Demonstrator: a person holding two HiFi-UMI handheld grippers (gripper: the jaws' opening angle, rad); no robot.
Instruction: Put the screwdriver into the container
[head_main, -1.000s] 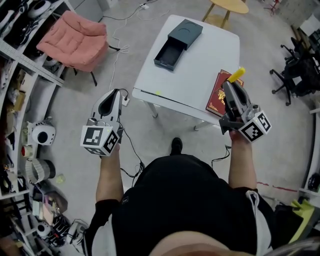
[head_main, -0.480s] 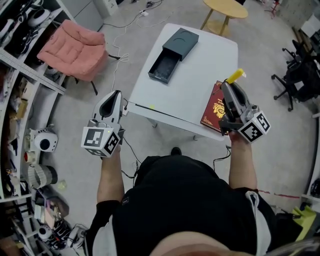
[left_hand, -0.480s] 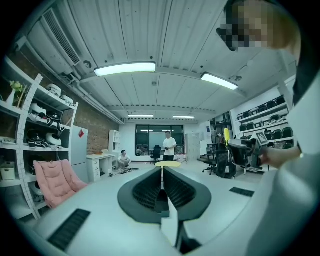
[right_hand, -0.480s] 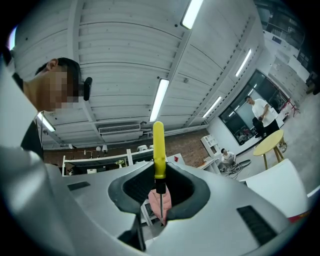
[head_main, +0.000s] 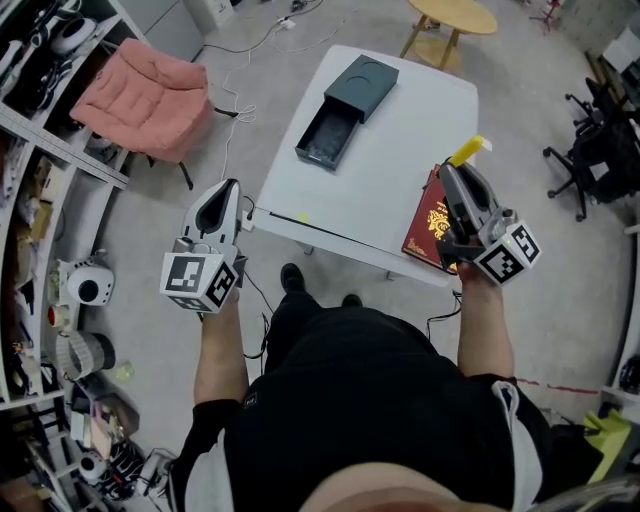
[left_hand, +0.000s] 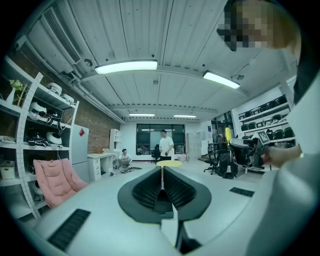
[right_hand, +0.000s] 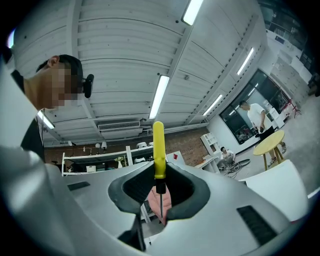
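While R claw (head_main: 448, 170) clamps screwdriver (head_main: 468, 151), L claw (head_main: 231, 185) closed

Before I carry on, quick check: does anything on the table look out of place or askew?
Nothing spilled or damaged. The container has its drawer slid out, and the red book lies close to the table's near edge.

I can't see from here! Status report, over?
Right hand-held gripper shut on screwdriver. Left hand-held gripper shut, empty. Box on table open, nothing blocking it.
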